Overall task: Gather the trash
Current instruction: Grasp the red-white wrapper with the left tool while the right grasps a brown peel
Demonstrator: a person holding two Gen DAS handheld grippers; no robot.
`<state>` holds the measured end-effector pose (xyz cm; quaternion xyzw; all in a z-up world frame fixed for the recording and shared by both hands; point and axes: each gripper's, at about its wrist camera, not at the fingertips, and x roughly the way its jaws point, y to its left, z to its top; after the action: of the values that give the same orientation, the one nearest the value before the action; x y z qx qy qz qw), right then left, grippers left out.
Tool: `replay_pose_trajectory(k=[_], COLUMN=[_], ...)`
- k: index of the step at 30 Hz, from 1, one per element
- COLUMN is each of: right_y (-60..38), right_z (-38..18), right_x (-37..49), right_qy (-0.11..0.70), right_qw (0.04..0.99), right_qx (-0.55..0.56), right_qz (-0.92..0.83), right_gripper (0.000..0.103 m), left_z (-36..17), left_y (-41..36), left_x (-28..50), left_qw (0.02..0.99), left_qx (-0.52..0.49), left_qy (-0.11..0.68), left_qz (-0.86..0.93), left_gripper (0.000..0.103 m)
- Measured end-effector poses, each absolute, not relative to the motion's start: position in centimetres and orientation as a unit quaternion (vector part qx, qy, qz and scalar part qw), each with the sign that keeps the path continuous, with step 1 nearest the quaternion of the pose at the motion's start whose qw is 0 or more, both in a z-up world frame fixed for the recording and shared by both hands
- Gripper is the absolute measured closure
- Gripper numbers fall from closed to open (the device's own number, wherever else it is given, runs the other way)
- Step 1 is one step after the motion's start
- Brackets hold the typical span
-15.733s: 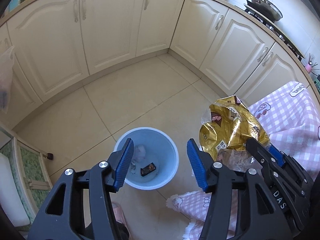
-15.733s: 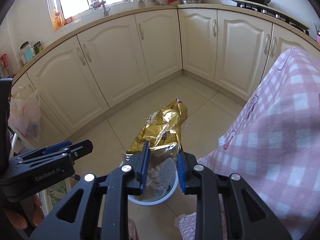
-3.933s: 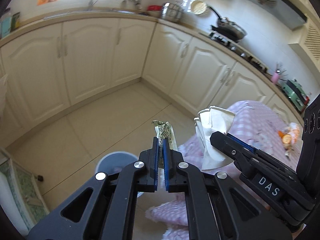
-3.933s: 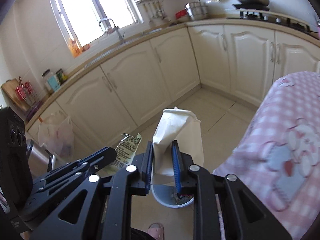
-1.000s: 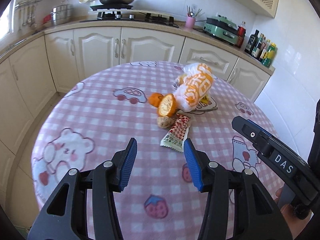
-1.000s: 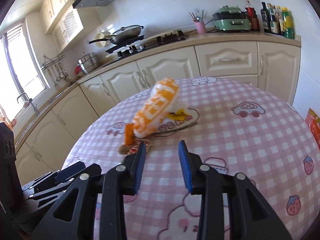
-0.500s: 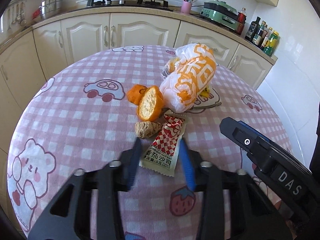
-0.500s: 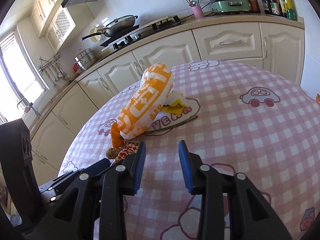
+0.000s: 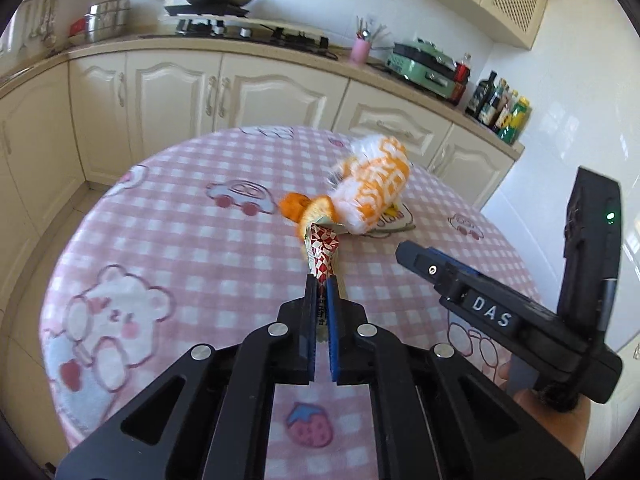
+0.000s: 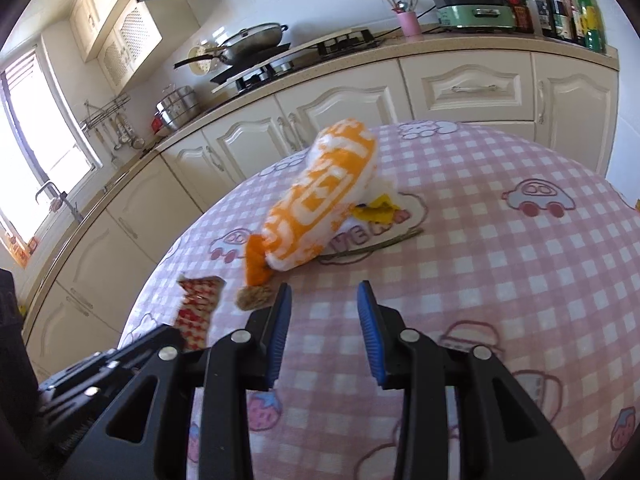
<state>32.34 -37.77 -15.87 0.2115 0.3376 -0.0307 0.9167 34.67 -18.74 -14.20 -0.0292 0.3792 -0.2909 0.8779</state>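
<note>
My left gripper (image 9: 321, 285) is shut on a red-and-white checked snack wrapper (image 9: 323, 252) and holds it lifted above the pink checked tablecloth (image 9: 180, 240); the wrapper also shows in the right wrist view (image 10: 198, 304). An orange-and-white plastic bag (image 10: 320, 200) lies mid-table with orange peel (image 10: 255, 264) at its near end and a small brown lump (image 10: 254, 298) in front. My right gripper (image 10: 324, 300) is open and empty, just short of the lump and the bag. The bag (image 9: 372, 196) and peel (image 9: 294, 205) also show beyond the wrapper.
Yellow scraps (image 10: 378, 208) and a thin green stem (image 10: 376, 244) lie beside the bag. Cream cabinets (image 10: 460, 88) and a counter with a stove, pan (image 10: 248, 42), pink cup and bottles (image 10: 568, 0) ring the table's far side.
My left gripper has closed on the checked wrapper and lifted it off the cloth. My right gripper has come closer to the bag and stays open.
</note>
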Motion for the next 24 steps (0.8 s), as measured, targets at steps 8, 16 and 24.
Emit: replay_pose_trajectory(k=[8,16,24], right_y=[-32.7,-31.9,-29.9], right_z=[-15.8,-17.2,-16.1], right_x=[36.0,38.0,36.2], right_qy=[0.374,0.403,0.381], right_qw=[0.914,0.904,0.913], right_qx=[0.157,0.143,0.143], right_qz=[0.001,-0.013,-0.003], right_gripper=[0.057,0.075,0.075], left_z=[-13.2,-13.6,-13.2], left_y=[-13.0,-9.9,-7.9], left_x=[35.3,36.0,35.5], left_qw=[0.900,0.902,0.906], left_qx=[-0.058,-0.079,-0.089], left_qy=[0.359,0.361,0.354], left_qz=[-0.240,-0.225,-0.217], left_gripper=[0.100,0.100,0.100])
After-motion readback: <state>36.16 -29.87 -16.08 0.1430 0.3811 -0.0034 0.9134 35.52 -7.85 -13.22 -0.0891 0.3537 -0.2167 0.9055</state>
